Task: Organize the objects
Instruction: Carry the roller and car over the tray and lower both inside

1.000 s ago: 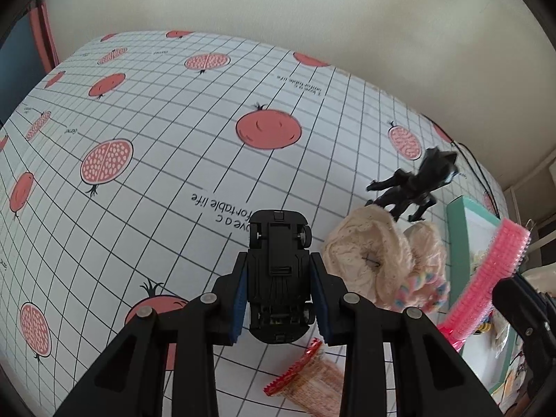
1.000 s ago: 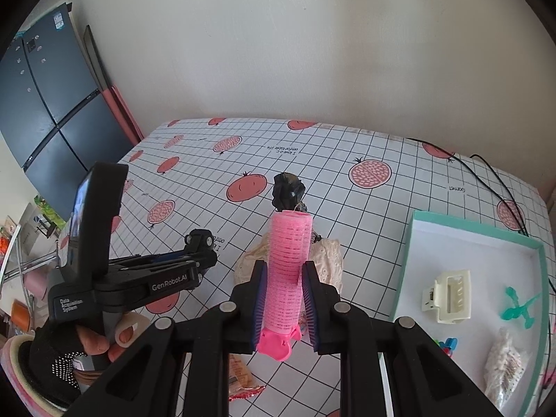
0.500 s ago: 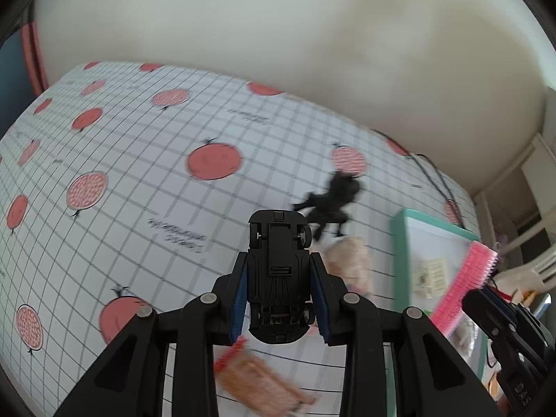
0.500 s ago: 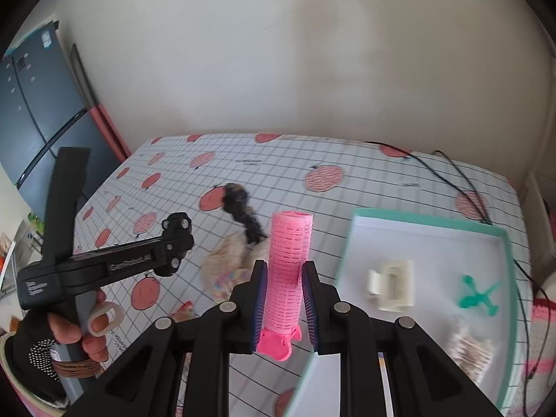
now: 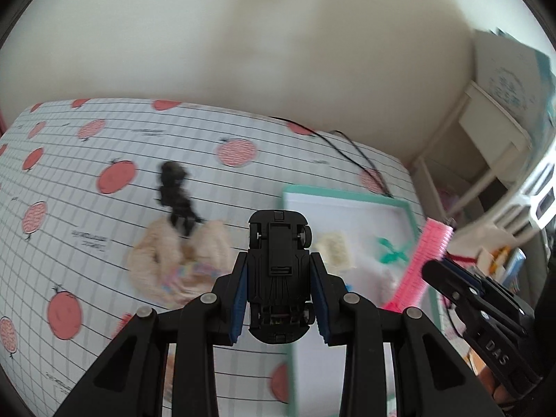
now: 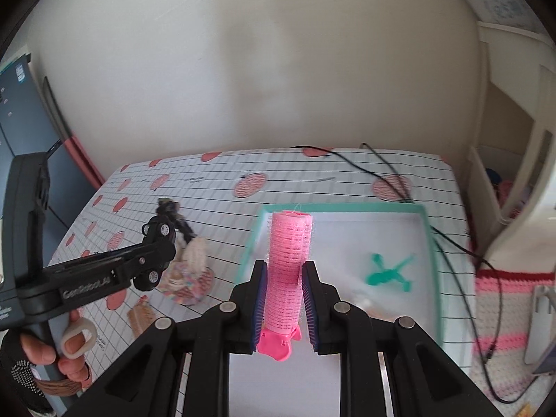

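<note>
Far left on the table [image 5: 62, 180], the black figure [image 5: 175, 191], the scrunchies [image 5: 180, 264] and the snack packet [image 6: 140, 316] all lie outside the tray, so they are still to be sorted. A second ago they sat right under my left gripper [image 5: 278, 274]; now they have slid off to its left, because I have swung that gripper toward the tray [image 6: 347, 208].

My left jaws are clamped narrow on the black car [image 5: 278, 274], belly up, and it now hangs over the tray's near left edge rather than over the cloth.

My right gripper [image 6: 285, 299] has travelled the same way. Its jaws pinch the pink roller [image 6: 288, 264], standing upright, and the roller is now above the tray's white floor instead of above the scrunchies.

Further right in the tray lie the cream clip [image 5: 335, 250] and the green clip [image 6: 389, 272], well apart from the roller.

I judge both carries to be nearly done: what remains is lowering and opening over bare tray floor, clear of the clips.
</note>
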Demonstrator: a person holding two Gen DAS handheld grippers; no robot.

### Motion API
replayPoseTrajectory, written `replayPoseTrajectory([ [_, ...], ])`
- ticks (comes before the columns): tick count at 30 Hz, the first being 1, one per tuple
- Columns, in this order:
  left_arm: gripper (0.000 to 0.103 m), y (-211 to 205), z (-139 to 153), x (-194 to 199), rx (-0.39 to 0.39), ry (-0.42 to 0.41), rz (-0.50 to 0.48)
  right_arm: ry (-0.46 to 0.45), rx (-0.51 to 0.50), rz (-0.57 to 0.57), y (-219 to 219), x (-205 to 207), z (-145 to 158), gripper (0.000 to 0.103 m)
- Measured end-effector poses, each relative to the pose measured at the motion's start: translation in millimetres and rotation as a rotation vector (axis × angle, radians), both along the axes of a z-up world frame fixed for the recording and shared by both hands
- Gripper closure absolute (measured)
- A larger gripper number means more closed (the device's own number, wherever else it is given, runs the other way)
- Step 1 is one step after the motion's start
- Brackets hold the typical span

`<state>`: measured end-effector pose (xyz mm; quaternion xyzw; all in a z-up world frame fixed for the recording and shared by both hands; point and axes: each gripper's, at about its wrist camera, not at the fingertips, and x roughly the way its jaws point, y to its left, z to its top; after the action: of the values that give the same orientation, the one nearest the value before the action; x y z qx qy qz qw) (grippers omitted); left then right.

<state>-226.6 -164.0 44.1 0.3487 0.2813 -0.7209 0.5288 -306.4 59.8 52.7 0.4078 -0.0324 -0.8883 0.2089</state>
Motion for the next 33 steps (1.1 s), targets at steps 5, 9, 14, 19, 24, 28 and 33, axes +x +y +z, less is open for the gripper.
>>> replayPoseTrajectory([
  [5, 0.069, 15.6, -6.8, -26.0, 0.013, -0.013, -0.057, 0.002, 0.010, -0.024, 20.7, 3.6, 1.1, 0.081],
  [9, 0.069, 21.5, -21.7, -37.6, 0.043, -0.026, -0.073, -0.032, 0.021, -0.021, 24.4, 0.2, -6.9, 0.081],
  [14, 0.069, 29.8, -43.6, -43.0, 0.088, -0.069, -0.088, -0.075, 0.042, -0.008, 22.0, -3.3, -22.5, 0.081],
  [19, 0.069, 34.9, -63.7, -50.1, 0.131, -0.101, -0.109, -0.112, 0.062, -0.001, 18.8, -3.8, -35.1, 0.081],
  [24, 0.069, 41.2, -79.4, -53.8, 0.158, -0.134, -0.121, -0.146, 0.066, 0.009, 14.6, -8.8, -47.1, 0.081],
  [28, 0.068, 41.8, -89.9, -56.6, 0.171, -0.122, -0.077, -0.161, 0.068, 0.014, 9.9, -11.3, -54.4, 0.081],
  [33, 0.068, 45.4, -99.6, -59.3, 0.185, -0.143, -0.084, -0.164, 0.081, 0.019, 2.3, -14.0, -60.3, 0.081],
])
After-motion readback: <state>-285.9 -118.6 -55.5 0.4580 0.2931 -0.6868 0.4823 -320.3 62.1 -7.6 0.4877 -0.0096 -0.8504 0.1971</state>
